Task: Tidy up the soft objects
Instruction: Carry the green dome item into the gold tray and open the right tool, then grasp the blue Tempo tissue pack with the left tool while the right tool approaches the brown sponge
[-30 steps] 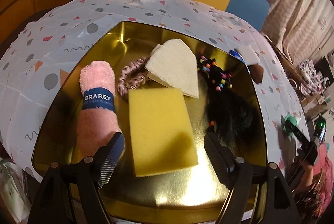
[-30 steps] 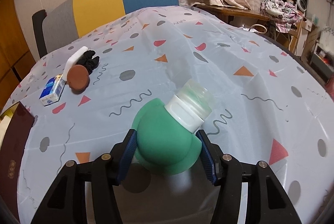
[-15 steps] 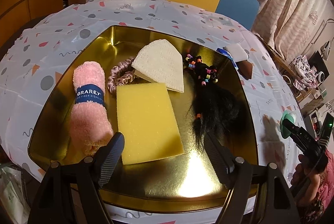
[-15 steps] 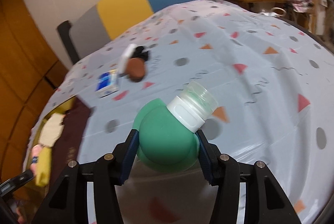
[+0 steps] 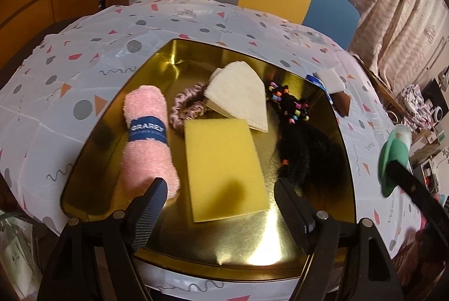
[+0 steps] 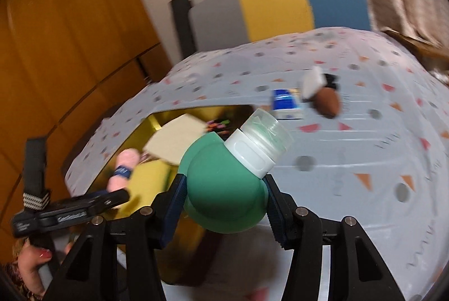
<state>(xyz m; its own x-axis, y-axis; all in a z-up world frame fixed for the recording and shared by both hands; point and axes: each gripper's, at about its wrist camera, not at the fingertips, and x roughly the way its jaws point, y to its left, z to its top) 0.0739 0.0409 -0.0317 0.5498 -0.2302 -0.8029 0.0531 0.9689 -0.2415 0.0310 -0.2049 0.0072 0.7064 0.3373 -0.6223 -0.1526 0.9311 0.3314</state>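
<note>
1. The right hand-held gripper (image 6: 224,197) stays clamped on the green squeeze bottle (image 6: 224,183), both pads pressed to its round body, the white neck and clear cap pointing up and away.
2. A second ago that bottle sat low over the patterned tabletop (image 6: 350,160) on the right side. Now it is lifted and swung leftward, so the gold tray (image 6: 151,124) shows behind and below it; the picture is blurred by motion.
3. The left hand-held gripper (image 5: 219,214) has barely shifted: its jaws stand wide and empty above the tray's near edge, over the yellow sponge (image 5: 224,166).
4. In the left view the bottle (image 5: 393,157) has grown larger at the right edge, just outside the tray's right rim (image 5: 345,149).
5. The pink rolled towel (image 5: 148,135), scrunchie (image 5: 186,107), cream cloth (image 5: 238,96) and black hairpiece (image 5: 306,143) lie unmoved in the tray.
6. Judgement: the bottle is on its way to join them; free gold floor near the front looks like the likeliest landing place.
</note>
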